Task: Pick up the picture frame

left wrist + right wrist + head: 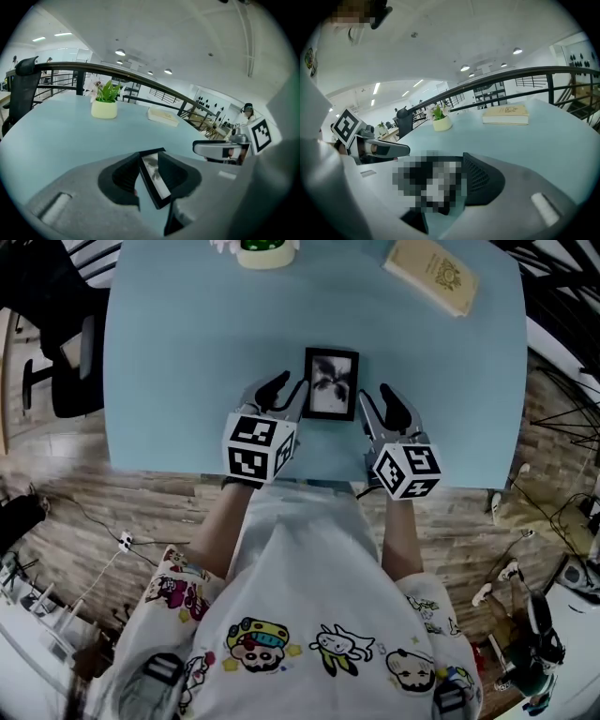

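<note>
A small black picture frame [331, 382] with a grey picture lies flat on the light blue table [169, 362], near its front edge. My left gripper [289, 388] is open at the frame's left side. In the left gripper view the frame's black edge [151, 180] runs between the two dark pads [123, 177], and a strip of table shows beside it. On the frame's right side my right gripper [378, 397] is open, its inner finger close to the frame's edge. In the right gripper view a mosaic patch covers the space between the jaws; only the right pad [483, 180] shows.
A pale yellow plant pot [263, 251] stands at the table's far edge, with a cream book [432, 274] at the far right. A black office chair [70, 362] is off the table's left side. Wooden floor with cables surrounds the table.
</note>
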